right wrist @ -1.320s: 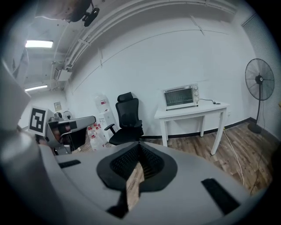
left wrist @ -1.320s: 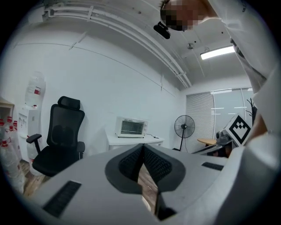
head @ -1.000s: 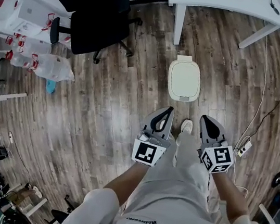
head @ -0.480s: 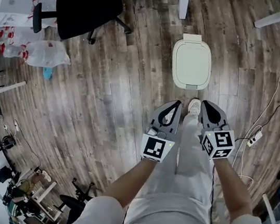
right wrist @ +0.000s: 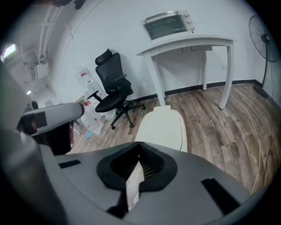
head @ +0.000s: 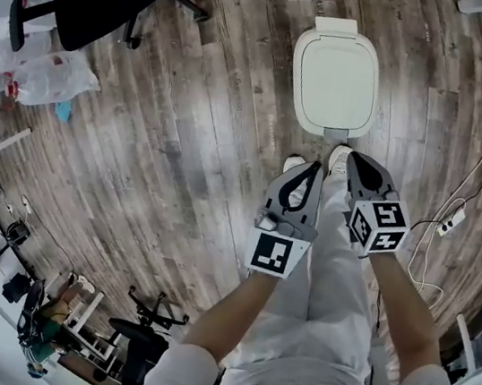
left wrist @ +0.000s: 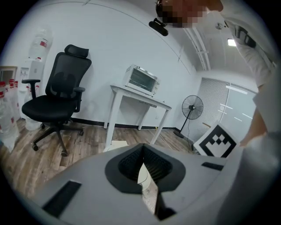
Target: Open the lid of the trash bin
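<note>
**Walked up to the bin, lid still down**

Nearest, both grippers point forward over the person's legs. The left gripper (head: 314,166) and the right gripper (head: 355,158) each have their jaws pressed together, with nothing held between them. Over the last second the person has stepped forward. The trash bin (head: 335,82), which was well ahead, now stands on the wood floor just beyond the shoes (head: 339,158), so it is probably within reach. Its cream lid (right wrist: 160,126) lies flat and closed, with a grey pedal (head: 333,135) at the near edge. A white table (right wrist: 189,44) stands behind.
</note>
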Tool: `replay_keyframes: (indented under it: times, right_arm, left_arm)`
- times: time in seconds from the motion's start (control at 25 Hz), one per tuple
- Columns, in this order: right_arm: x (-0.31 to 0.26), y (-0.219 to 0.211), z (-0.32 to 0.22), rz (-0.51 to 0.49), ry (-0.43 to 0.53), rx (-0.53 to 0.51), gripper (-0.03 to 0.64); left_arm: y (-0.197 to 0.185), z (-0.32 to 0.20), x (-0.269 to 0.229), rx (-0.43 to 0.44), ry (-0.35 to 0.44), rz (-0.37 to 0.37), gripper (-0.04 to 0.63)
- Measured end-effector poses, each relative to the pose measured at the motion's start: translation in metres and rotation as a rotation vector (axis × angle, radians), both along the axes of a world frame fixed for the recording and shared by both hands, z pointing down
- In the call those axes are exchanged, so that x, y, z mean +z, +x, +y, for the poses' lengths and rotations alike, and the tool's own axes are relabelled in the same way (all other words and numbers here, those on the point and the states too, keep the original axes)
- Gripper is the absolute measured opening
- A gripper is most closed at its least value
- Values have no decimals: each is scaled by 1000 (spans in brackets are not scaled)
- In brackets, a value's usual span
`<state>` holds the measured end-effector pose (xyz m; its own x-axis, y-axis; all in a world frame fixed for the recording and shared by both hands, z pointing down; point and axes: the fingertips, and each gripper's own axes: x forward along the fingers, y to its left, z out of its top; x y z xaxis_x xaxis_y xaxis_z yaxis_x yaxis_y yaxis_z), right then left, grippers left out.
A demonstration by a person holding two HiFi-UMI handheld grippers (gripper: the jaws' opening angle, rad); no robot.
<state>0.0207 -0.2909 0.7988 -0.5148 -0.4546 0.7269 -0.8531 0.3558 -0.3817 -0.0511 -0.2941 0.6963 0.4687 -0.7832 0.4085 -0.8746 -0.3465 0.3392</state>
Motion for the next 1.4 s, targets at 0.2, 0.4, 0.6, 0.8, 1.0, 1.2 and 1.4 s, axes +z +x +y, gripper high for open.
replay_keyframes:
  times: [0.2,0.4,0.6,0.8,1.0,1.2,1.4]
  right_arm:
    - [39,-8,-2,0,-39,-10,15]
    - [66,-15,-5,6,-69,-21,15]
    - [91,-20,-4,38,-93,-37,15]
    - [114,-22,1,60,-127,-41,15]
    - [131,-17,9,69,-147,-35,15]
    - [144,-13,11,69,-157,-4,15]
    - [152,-11,11,68,-172,14,15]
  left_arm:
    - [1,4,30,1,-33,4,2]
    - [0,2,52,3,-45,6,2]
    - [-1,-5,62,1,-42,15,2]
    - [-2,-7,73,5,-50,20,2]
    - [2,-7,87,14,-68,18,2]
    - [10,-7,98,29,-66,21,2]
    - [13,-8,100,19,-68,33,2]
